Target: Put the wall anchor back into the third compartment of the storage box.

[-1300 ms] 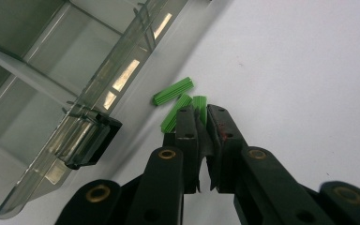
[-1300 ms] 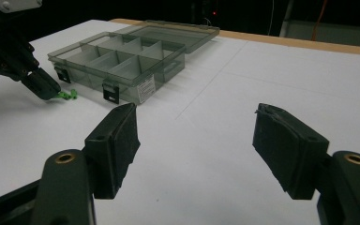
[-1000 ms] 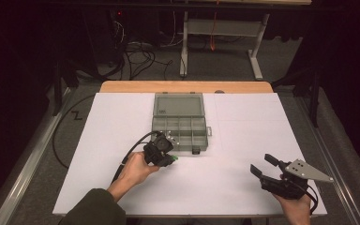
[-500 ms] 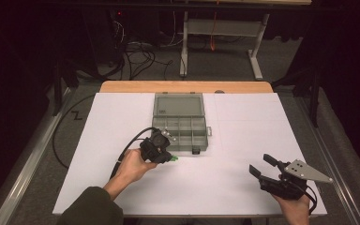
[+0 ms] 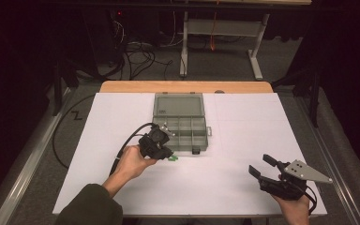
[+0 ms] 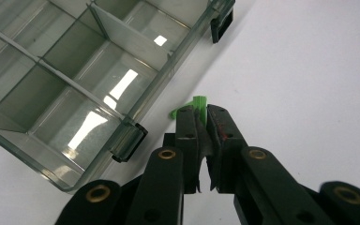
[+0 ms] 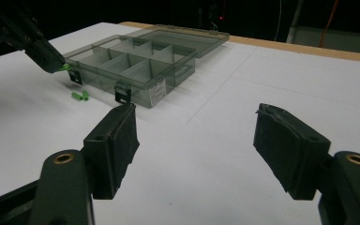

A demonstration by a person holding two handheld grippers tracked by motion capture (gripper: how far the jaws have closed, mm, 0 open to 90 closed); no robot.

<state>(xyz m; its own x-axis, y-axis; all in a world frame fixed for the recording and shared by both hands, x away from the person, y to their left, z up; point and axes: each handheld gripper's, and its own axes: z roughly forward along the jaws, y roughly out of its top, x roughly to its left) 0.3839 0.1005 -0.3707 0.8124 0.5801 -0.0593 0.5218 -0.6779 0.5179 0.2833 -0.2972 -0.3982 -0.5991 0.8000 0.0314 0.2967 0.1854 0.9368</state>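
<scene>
While the person's right hand (image 5: 294, 210) rests at the near right corner of the white table (image 5: 243, 187), the right gripper (image 5: 264, 168) lies low over the surface with its two black jaws spread wide and nothing between them; in the right gripper view the same gripper (image 7: 197, 140) shows bare white table in the gap. Farther in and to the left, the left hand (image 5: 130, 161) holds the left gripper (image 5: 163, 149), which points toward the near edge of the box. Its jaws are pressed together and they pinch a small green piece (image 6: 198, 104), whose tip sticks out above the pads (image 6: 218, 131) in the left gripper view. From the right gripper view, this pinched piece hangs just beside the near left corner of the box, a little above the table. Another small green piece (image 7: 80, 96) lies on the table close by, just in front of the box's near wall; in the high view it shows as a green spot (image 5: 172, 158) at the gripper's right. Beyond it stands the clear compartment box (image 5: 187, 140), open, with its dividers visible and two dark latches on the near wall. Its lid (image 5: 178, 105) lies flat on the far side. At the far edge a strip of bare wood (image 5: 183, 87) borders the white surface.
</scene>
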